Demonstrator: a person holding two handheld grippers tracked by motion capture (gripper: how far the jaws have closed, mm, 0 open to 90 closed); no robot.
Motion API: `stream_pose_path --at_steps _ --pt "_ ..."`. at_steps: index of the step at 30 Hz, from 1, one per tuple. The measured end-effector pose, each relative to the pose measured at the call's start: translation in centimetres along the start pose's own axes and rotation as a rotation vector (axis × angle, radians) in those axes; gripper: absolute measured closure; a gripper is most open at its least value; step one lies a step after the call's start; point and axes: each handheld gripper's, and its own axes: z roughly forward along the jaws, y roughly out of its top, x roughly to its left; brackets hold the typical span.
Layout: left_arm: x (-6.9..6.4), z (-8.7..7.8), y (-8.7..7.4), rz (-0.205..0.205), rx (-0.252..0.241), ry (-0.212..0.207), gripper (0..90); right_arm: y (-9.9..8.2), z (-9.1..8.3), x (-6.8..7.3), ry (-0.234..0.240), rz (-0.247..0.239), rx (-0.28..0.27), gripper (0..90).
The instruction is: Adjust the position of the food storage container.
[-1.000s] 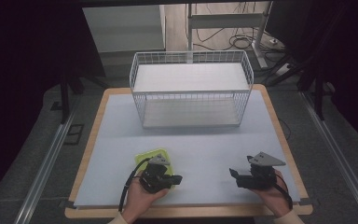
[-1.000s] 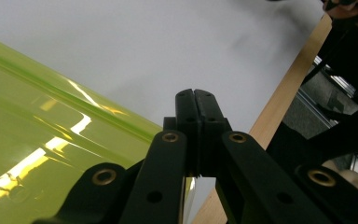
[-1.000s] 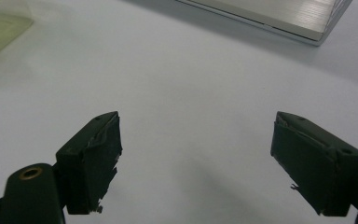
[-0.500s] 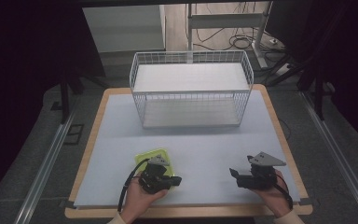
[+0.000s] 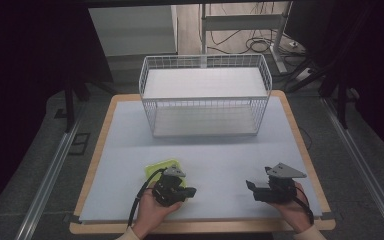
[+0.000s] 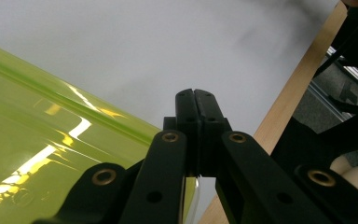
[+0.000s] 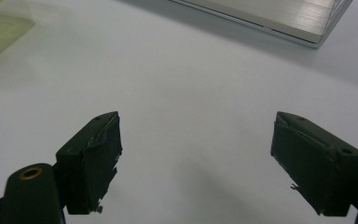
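Observation:
A translucent yellow-green plastic piece (image 5: 159,167) lies flat on the white mat near the front left. My left gripper (image 5: 190,191) rests just in front of it, jaws pointing right. In the left gripper view the jaws (image 6: 196,100) are pressed together with nothing seen between the tips, and the yellow-green piece (image 6: 37,140) lies beside and under them. My right gripper (image 5: 250,186) sits at the front right, pointing left. Its jaws (image 7: 196,154) stand wide apart over bare mat, and a corner of the yellow-green piece (image 7: 0,28) shows far off.
A white wire basket (image 5: 205,100) stands at the back middle of the table; its base (image 7: 261,14) shows in the right gripper view. The table's wooden edge (image 5: 200,227) runs close behind both hands. Cables lie on the floor beyond the table.

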Motion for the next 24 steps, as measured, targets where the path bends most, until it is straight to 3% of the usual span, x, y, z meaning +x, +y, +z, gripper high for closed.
stream_pose_path --at_steps 10,24 --pt "0.1 -0.7 -0.7 0.002 0.015 -0.005 90.0 0.0 -0.2 -0.1 -0.002 0.005 -0.006 16.4" --pt "0.4 -2.3 -2.0 0.013 0.064 0.022 90.0 0.0 -0.2 -0.1 -0.006 0.008 -0.01 16.5"
